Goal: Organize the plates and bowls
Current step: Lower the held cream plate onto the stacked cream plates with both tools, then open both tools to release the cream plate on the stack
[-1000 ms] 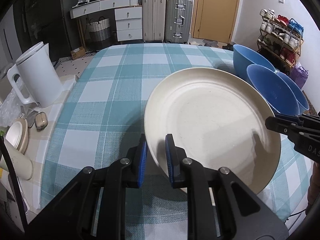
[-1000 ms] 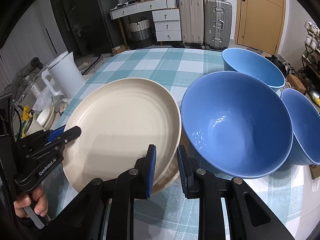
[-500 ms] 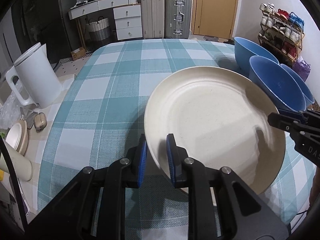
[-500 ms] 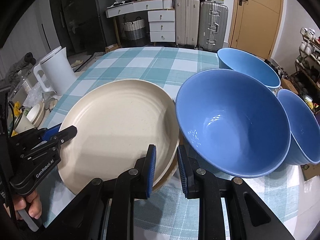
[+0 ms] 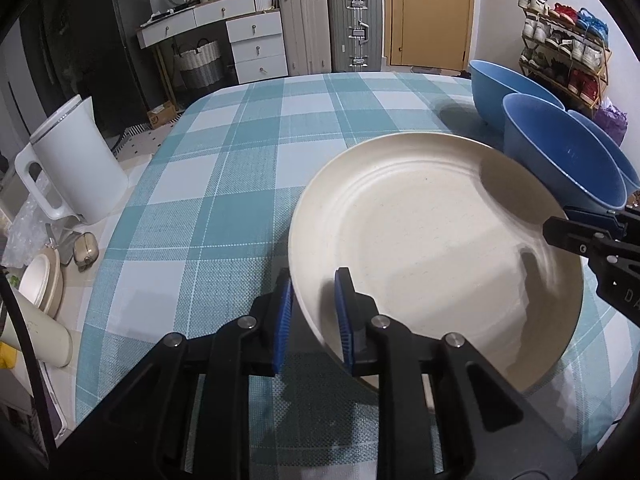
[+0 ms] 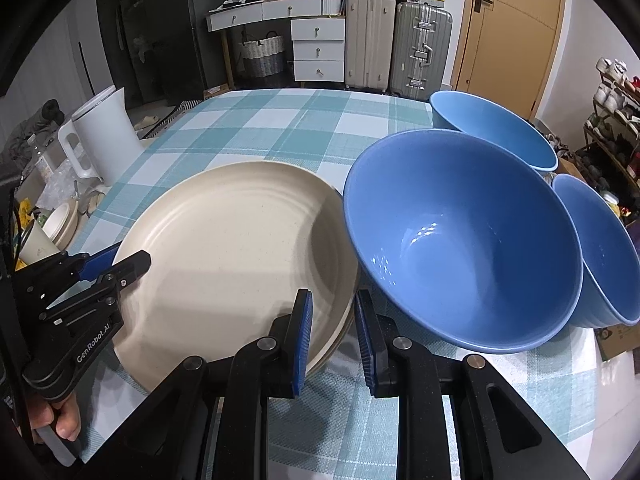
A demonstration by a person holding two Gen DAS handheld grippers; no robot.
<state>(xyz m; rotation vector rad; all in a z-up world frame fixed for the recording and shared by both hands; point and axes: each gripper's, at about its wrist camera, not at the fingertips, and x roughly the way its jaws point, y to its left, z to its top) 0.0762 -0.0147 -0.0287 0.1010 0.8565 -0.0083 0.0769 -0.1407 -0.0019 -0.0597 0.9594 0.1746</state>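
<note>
Left wrist: plate (image 5: 432, 248) rim nearly touches bowl (image 5: 560, 160).

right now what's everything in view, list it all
plate: cream, gripped at both edges, over at least one more plate underneath, exact count unclear
bowls: three, blue, right side of table
tablecloth: one, teal and white check, covers table
kettle: one, white, left beside table
suitcases: two, beige and silver, back wall
drawers: white, back wall
basket: one, woven, under desk
door: one, tan, back right
shoe rack: one, far right
left gripper: black, blue pads, shut on plate
right gripper: same, shut on plate rim
hand: bottom left, holding left gripper
</note>
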